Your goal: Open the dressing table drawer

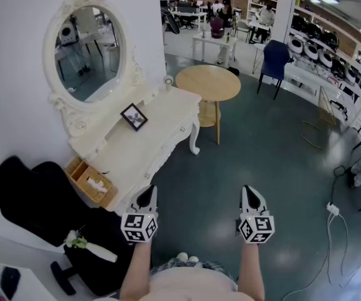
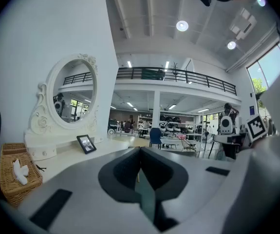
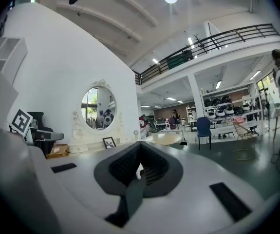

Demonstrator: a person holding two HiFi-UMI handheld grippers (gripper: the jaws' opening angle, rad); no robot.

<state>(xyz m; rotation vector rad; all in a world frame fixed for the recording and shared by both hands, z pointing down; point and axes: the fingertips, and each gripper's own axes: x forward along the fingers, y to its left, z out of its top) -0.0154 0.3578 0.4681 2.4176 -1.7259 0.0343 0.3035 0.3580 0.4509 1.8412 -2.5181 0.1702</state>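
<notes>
Left to right: a wicker basket (image 1: 90,182) holding white tissue stands on the white dressing table (image 1: 144,144) surface. Its drawer (image 1: 166,150), closed and cream-fronted, lies just ahead of your left gripper (image 1: 147,192). Your left gripper and right gripper (image 1: 250,192) are both clenched, empty, apart from the drawer.

Left gripper (image 2: 140,151) was held level, jaws together at the tips, nothing between them. To its left stood the white dressing table counter (image 2: 64,159), carrying an oval mirror (image 2: 74,94) in an ornate frame, a small photo frame (image 2: 86,144) propped upright, and a wicker basket (image 2: 12,178) at the near end with white tissue in it. A blue chair (image 2: 155,136) stood well beyond, straight ahead.
</notes>
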